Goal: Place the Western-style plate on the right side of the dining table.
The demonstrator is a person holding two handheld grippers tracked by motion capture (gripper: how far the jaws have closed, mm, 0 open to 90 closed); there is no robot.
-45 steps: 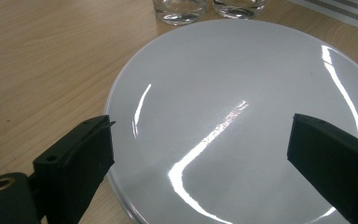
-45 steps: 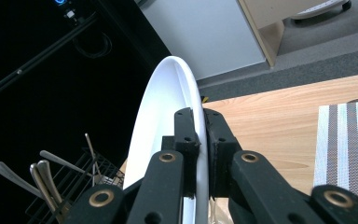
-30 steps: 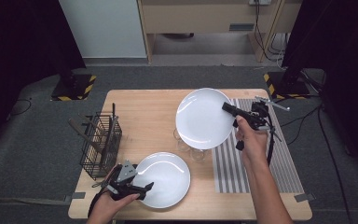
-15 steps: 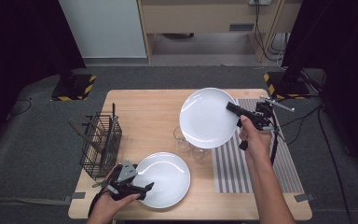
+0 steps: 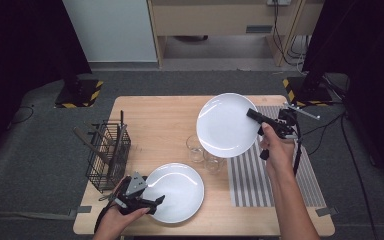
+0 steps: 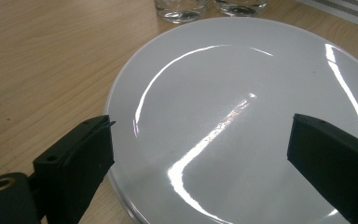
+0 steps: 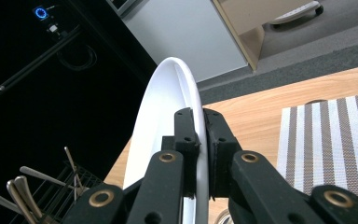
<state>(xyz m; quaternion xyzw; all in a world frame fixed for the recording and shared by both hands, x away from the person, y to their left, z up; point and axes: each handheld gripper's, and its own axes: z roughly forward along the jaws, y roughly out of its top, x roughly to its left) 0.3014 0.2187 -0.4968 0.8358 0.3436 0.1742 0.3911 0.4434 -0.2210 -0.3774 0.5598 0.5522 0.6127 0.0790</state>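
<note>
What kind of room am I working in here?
Probably a lab set up for recording: a wooden table on grey carpet, dark curtains at both sides, and hazard-striped stand bases on the floor.

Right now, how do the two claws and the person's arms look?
Both claws are black. The left claw carries a grey three-cornered plate on top, and its jaws are blocky black pads with brass-coloured rivets. The right claw has the same black links with brass rivets and a black cable trailing down beside the forearm. Both forearms are bare, no sleeves showing.

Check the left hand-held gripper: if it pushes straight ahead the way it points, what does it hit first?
Likely the white plate lying on the table: the left hand-held gripper hovers open over its near rim, angled down at it. The glasses lie beyond.
</note>
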